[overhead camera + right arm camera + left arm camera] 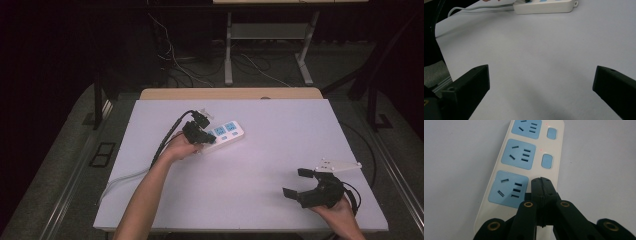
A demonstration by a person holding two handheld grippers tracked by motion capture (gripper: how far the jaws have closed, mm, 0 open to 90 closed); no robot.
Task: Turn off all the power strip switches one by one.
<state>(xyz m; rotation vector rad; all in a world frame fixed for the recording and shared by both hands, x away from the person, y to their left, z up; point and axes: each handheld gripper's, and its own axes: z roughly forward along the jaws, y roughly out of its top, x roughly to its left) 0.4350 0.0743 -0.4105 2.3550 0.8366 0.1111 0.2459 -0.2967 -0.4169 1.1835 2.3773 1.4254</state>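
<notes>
**Now at the power strip: closed tips over the near end, beside the nearest socket**

Probably light and rigid, going by the power strip's [524, 157] hard, glossy cream plastic shell: slippery under a pad, and likely to skate across the white table [280, 130] if pushed sideways. Best taken across the two long edges, clear of the blue sockets and the blue rocker switches [546, 161]. For a switch alone, press straight down rather than at a slant. Tethered at one end by a white cord [125, 177], so expect some drag and swing when lifting.

Lying flat on the table, with red lamps glowing beside the two farther switches.

Left gripper [541, 181]: pinched fully together with nothing between the jaws, tips directly above the strip's near end, just beside the nearest socket [509, 188], in line with the row of switches. Cannot tell whether touching the plastic or hovering a hair above.

Right gripper [298, 182]: spread wide and empty, well apart from the strip, low over bare table.
</notes>
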